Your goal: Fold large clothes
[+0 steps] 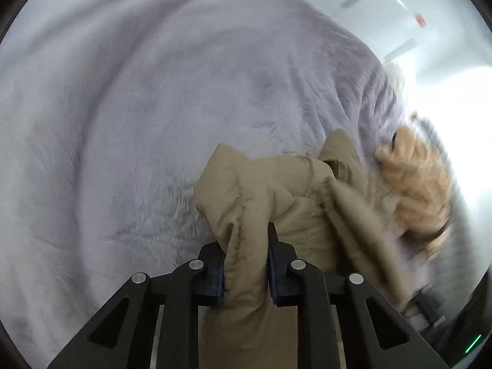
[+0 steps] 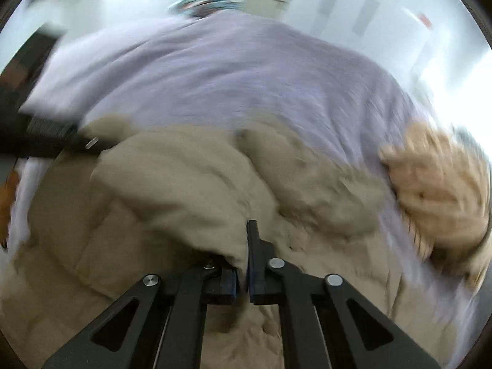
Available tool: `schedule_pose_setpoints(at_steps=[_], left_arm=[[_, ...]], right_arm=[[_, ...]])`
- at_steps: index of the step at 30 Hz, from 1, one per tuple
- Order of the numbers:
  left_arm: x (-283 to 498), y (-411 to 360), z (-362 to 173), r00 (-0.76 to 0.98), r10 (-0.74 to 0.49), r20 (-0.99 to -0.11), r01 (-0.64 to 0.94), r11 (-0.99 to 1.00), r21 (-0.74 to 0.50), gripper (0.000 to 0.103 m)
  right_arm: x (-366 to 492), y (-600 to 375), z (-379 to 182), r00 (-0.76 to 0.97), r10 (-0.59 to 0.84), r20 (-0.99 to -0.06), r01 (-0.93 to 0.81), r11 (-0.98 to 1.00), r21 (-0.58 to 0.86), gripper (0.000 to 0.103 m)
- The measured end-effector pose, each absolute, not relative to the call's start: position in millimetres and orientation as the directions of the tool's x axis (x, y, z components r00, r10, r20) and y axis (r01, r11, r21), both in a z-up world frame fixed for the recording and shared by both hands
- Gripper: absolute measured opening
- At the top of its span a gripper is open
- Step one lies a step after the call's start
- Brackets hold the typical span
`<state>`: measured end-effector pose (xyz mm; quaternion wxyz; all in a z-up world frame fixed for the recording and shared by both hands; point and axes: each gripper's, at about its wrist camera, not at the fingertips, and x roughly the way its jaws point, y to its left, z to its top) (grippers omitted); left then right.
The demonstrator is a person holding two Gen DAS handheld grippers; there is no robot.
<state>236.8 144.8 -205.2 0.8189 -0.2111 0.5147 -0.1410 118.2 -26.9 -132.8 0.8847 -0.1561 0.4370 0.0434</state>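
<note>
Clamped between the left tongs (image 1: 246,264) at the bottom centre of the left wrist view is a gathered, stitched hem of the tan padded jacket (image 1: 276,203); the pads press on either side of the bunched fabric, so this hand is grasping it. From that grip the jacket runs up and to the right of the frame, toward a fluffy cream fur trim (image 1: 421,184) at the right edge, all lying on a pale lilac bed cover (image 1: 138,107).

In the right wrist view the right tongs (image 2: 243,264) sit at the bottom centre, their jaws drawn together. A fold of the jacket (image 2: 184,184) comes down to their left jaw, but blur hides whether cloth is pinched between the pads. Here the jacket's bulk spreads across the lower and left parts of the frame, with the fur trim (image 2: 439,196) at the right.

Judging from both views, the garment's long axis runs left to right. The left hand holds an outer edge, the right sits over the body, so the fold would probably carry the left hand's edge across toward the bulk.
</note>
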Motion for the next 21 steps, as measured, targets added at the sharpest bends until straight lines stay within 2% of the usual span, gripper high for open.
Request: schedule_pose_setpoints(at_steps=[3, 5, 6, 9, 10, 11, 12, 13, 15, 16, 20, 21], left_arm=[[226, 120, -186, 0.497, -0.326, -0.805, 0.149, 0.945, -0.291, 0.023], [227, 111, -188, 0.507, -0.273, -0.817, 0.185, 0.961, -0.206, 0.022], [229, 110, -193, 0.501, -0.262, -0.825, 0.185, 0.963, -0.194, 0.023], [239, 110, -206, 0.491, -0.227, -0.841, 0.132, 0.974, -0.186, 0.023], [241, 111, -208, 0.493, -0.215, -0.843, 0.113, 0.977, -0.183, 0.031], [243, 111, -207, 0.497, -0.187, -0.847, 0.09, 0.982, -0.164, 0.041], [243, 113, -204, 0.512, -0.118, -0.851, 0.052, 0.993, -0.106, 0.068], [237, 117, -201, 0.531, -0.068, -0.844, 0.027, 0.998, -0.063, 0.08], [231, 131, -188, 0.562, -0.048, -0.826, 0.018, 0.999, -0.046, 0.08], [230, 137, -182, 0.561, -0.054, -0.826, 0.017, 0.998, -0.054, 0.08], [215, 155, -157, 0.574, -0.083, -0.815, 0.03, 0.996, -0.08, 0.077], [209, 153, -152, 0.572, -0.107, -0.813, 0.055, 0.994, -0.092, 0.065]], right_arm=[[117, -82, -133, 0.578, 0.003, -0.816, -0.032, 0.999, -0.019, 0.005], [111, -138, -156, 0.505, 0.126, -0.854, 0.167, 0.956, 0.241, 0.005], [106, -163, -173, 0.473, 0.199, -0.858, 0.269, 0.895, 0.355, 0.005], [92, -203, -211, 0.451, 0.328, -0.83, 0.429, 0.735, 0.524, 0.006], [88, -209, -216, 0.458, 0.361, -0.812, 0.443, 0.7, 0.561, 0.006], [86, -213, -218, 0.464, 0.382, -0.799, 0.446, 0.679, 0.583, 0.006], [85, -216, -218, 0.464, 0.391, -0.795, 0.448, 0.671, 0.591, 0.008], [85, -218, -216, 0.457, 0.391, -0.799, 0.449, 0.673, 0.587, 0.011], [81, -226, -208, 0.446, 0.367, -0.816, 0.455, 0.692, 0.56, 0.028], [79, -230, -205, 0.447, 0.352, -0.822, 0.461, 0.697, 0.549, 0.031], [61, -251, -174, 0.477, 0.218, -0.851, 0.479, 0.747, 0.461, 0.031], [59, -252, -167, 0.488, 0.203, -0.849, 0.46, 0.767, 0.448, 0.029]])
